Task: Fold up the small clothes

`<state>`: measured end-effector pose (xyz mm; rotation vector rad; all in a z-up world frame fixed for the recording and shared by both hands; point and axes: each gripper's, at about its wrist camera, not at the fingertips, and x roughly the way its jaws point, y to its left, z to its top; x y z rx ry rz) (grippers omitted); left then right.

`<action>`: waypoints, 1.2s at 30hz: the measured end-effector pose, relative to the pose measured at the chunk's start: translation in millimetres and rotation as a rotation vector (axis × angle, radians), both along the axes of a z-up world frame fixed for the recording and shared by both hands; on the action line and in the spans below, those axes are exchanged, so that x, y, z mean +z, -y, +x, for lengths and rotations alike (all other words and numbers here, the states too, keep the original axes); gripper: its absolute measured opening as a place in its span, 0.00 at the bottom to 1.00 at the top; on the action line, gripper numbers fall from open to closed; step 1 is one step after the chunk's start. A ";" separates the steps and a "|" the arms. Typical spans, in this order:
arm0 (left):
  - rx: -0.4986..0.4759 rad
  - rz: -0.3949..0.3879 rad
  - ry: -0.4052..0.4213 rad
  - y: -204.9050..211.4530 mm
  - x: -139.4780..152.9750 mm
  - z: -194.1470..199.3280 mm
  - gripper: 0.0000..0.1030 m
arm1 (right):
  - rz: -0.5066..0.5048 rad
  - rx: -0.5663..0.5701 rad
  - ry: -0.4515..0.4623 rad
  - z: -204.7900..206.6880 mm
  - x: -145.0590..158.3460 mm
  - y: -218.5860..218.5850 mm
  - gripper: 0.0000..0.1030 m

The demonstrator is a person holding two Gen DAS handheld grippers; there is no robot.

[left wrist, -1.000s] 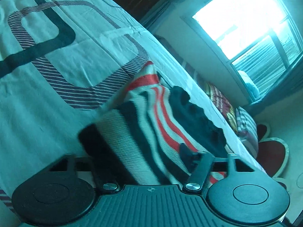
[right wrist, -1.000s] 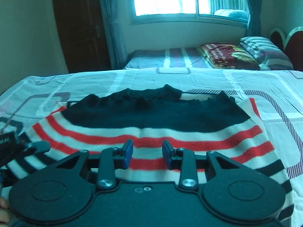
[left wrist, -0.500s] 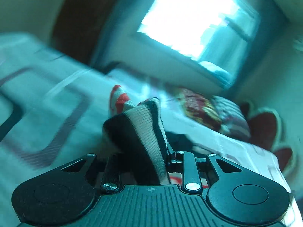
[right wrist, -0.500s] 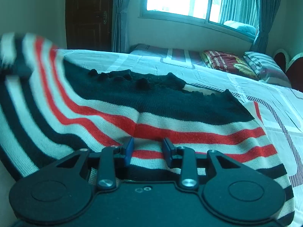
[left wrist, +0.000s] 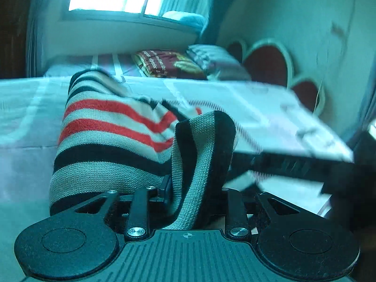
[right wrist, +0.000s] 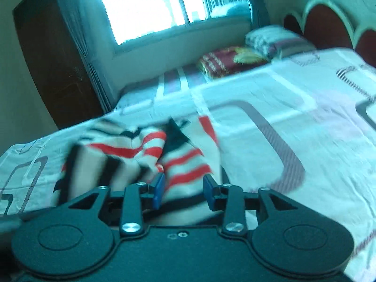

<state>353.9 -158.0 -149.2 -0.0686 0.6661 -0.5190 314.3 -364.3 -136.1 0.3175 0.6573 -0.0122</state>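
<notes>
Our left gripper [left wrist: 195, 188] clamped on a bunched fold of the striped knit sweater [left wrist: 112, 138], our right gripper [right wrist: 183, 188] opening, sweater edge between its blue pads [right wrist: 158, 189], unpressed, patterned bedsheet [right wrist: 305, 122] beneath

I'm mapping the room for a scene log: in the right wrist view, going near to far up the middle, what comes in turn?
right gripper → striped sweater → patterned bedsheet → red folded blanket → window

Red, black and cream striped knitted sweater [left wrist: 112, 141], coarse ribbed wool, bunched between matt black plastic fingers [left wrist: 164, 190]; smooth white patterned cotton bedsheet [right wrist: 270, 122] beyond.
</notes>
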 end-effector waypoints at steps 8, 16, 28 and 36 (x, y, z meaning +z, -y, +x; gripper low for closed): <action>-0.077 0.127 0.084 16.7 19.9 -42.7 0.70 | 0.167 -0.020 0.027 0.4 19.6 13.8 0.61; -0.031 0.094 0.081 -23.1 45.4 -60.0 0.71 | 0.287 0.074 -0.100 22.4 8.7 7.3 0.66; 0.265 0.039 -0.060 -75.7 20.5 -0.5 0.71 | 0.205 0.131 -0.209 47.8 -14.7 -32.2 0.41; 0.273 0.006 0.022 -61.9 28.3 2.9 0.71 | -0.004 0.158 0.044 18.5 27.0 -37.0 0.24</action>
